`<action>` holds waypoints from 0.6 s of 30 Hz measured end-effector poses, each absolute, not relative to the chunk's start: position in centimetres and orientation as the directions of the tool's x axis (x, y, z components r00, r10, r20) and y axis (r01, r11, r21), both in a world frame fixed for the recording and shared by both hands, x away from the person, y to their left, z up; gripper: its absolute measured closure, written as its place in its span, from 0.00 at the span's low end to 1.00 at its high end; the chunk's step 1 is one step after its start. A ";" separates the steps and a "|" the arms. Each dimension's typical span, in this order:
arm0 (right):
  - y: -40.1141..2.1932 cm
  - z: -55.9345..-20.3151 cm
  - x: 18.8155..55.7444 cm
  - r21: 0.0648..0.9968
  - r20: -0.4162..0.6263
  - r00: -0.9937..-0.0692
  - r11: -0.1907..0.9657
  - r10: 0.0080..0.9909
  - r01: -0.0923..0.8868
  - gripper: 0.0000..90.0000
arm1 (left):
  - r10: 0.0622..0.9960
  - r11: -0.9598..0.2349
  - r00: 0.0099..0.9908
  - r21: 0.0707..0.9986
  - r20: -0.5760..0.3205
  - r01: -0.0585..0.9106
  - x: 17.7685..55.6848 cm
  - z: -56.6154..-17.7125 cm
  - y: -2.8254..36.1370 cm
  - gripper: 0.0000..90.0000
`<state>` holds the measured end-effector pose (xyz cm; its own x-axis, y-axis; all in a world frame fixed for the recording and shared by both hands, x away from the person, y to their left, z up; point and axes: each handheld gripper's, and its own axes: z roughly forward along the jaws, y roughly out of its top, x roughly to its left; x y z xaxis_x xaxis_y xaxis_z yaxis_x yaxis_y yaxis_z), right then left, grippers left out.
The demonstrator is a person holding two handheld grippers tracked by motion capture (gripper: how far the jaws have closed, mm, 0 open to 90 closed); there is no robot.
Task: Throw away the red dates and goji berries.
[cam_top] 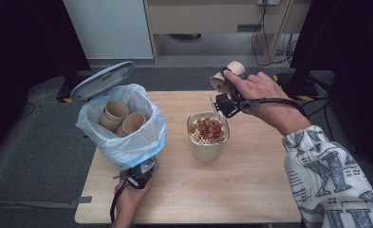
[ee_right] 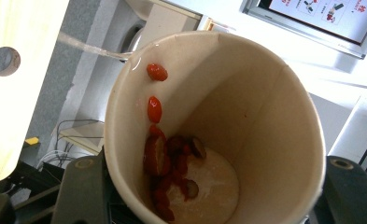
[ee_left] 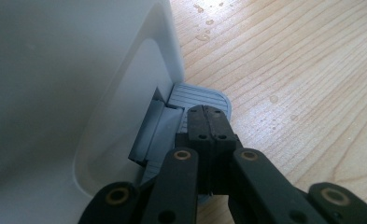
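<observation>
With my right hand-held gripper (cam_top: 224, 102) clamped on the tilted paper cup (cam_top: 227, 76), its clinging red berries (ee_right: 155, 109) may miss the strainer (cam_top: 208, 130) onto the tabletop (cam_top: 250, 185); my left hand-held gripper (ee_left: 208, 122), jaws shut and empty, could slip off the bin pedal (ee_left: 197, 95).

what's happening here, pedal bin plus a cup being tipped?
A person works with a hand-held gripper in each hand. The left hand-held gripper, jaws shut, presses the grey pedal of the bin, whose lid stands open; paper cups lie inside the bag. The right hand-held gripper is shut on a paper cup, tilted, liquid streaming from its rim over the strainer container, which already holds red bits. More red bits cling inside the cup.
</observation>
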<state>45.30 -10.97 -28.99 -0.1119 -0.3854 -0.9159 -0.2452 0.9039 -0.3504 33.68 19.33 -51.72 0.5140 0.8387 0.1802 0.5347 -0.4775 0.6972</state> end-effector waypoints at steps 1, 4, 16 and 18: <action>-11.0 -28.9 45.3 -0.344 -0.919 -0.112 0.906 -0.379 -0.247 0.42 | 0.838 -0.479 0.515 0.696 0.180 0.535 33.7 -51.7 19.3 0.99; -11.1 -28.8 45.5 -0.323 -0.927 -0.112 0.915 -0.357 -0.242 0.42 | 0.839 -0.477 0.513 0.697 0.180 0.536 33.7 -51.7 19.3 0.99; -10.1 -31.6 45.5 -0.439 -0.863 -0.138 0.858 -0.485 -0.267 0.43 | 0.839 -0.477 0.513 0.695 0.179 0.537 33.7 -51.7 19.3 0.99; -10.1 -32.5 45.3 -0.489 -0.832 -0.136 0.828 -0.537 -0.275 0.43 | 0.838 -0.478 0.516 0.696 0.179 0.535 33.7 -51.7 19.4 0.99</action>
<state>45.29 -10.07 -32.50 -0.1358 -0.5372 -0.8325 -0.2751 0.8277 -0.4892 33.68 19.36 -51.70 0.5158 0.8378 0.1791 0.5355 -0.4784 0.6960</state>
